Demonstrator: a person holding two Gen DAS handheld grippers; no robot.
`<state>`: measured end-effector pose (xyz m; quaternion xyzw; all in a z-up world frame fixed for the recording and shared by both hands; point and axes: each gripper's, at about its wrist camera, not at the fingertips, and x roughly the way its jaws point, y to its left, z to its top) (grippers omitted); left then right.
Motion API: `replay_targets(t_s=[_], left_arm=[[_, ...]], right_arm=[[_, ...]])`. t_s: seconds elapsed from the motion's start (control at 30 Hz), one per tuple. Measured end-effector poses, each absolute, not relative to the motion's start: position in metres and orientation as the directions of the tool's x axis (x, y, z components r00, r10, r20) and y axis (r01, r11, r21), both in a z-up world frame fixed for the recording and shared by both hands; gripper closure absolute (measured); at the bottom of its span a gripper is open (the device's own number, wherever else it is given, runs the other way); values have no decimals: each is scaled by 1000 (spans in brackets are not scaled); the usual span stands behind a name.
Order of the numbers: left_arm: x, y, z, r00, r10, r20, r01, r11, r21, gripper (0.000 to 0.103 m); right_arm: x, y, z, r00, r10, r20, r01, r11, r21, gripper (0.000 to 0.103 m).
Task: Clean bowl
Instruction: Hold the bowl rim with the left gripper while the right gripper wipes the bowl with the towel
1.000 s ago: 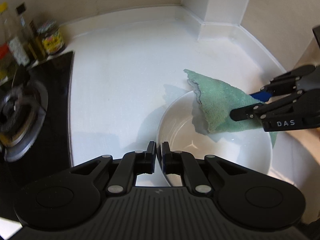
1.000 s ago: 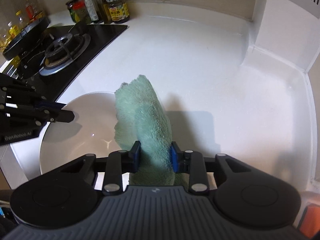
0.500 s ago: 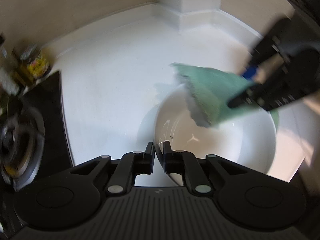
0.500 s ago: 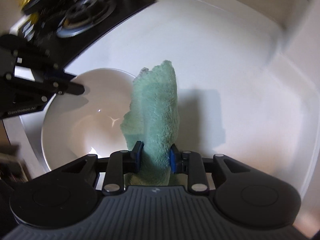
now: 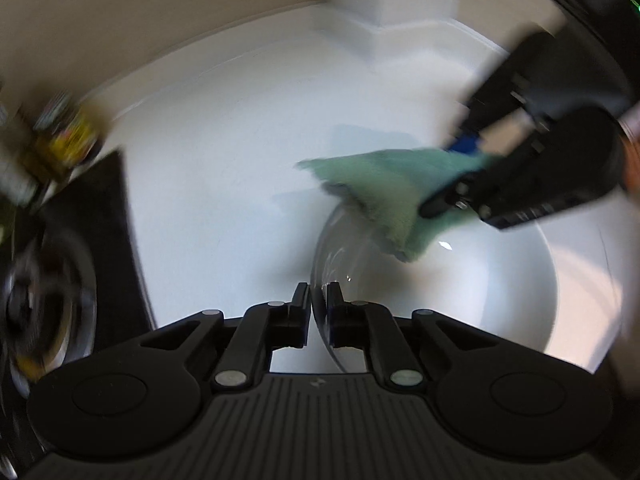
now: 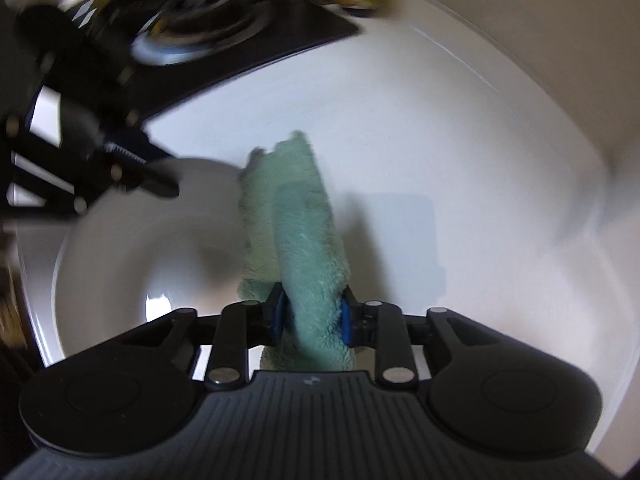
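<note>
A white bowl (image 5: 500, 300) sits on the white counter. My left gripper (image 5: 319, 304) is shut on the bowl's near rim. It also shows in the right wrist view (image 6: 160, 184), at the bowl's (image 6: 132, 264) far left rim. My right gripper (image 6: 312, 312) is shut on a green cloth (image 6: 296, 232) that hangs over the bowl's right side. In the left wrist view the right gripper (image 5: 448, 184) holds the cloth (image 5: 384, 196) over the bowl's far rim, its lower corner dipping inside. Both views are motion-blurred.
A black gas hob (image 5: 60, 280) lies left of the bowl, also seen in the right wrist view (image 6: 208, 24). Jars and bottles (image 5: 60, 140) stand behind it. The white counter (image 5: 224, 152) runs to a wall corner (image 5: 376, 20).
My right gripper has swung the cloth down and over the bowl, its corner now inside. Both views have shifted and blurred. My left gripper still clamps the rim.
</note>
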<state>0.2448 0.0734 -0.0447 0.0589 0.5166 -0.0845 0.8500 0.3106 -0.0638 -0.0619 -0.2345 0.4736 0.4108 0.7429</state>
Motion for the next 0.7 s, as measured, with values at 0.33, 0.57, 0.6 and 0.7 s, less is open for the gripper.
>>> replay_targets(t_s=[0.33,0.57,0.6,0.7], left_arm=[[224,66,-52,474,-68,-878,113,993,-16,97],[232,64,-53,454,-192,-870,352,936,-22,97],[231,61,-53,454,-193,-870,390,921,-1,96],[232,56,-54,452,-184,-873,459,887,51,94]], right_arm=[[280,-95,-65,266,351,-898,-705,706,68,83],[262,-104,-65,244,284,-927,-700,714,34,80],[260,-105,-65,241,273,-931,-703,711,27,80],[268,-91,-62,233,236,-944,-776,630,-34,79]])
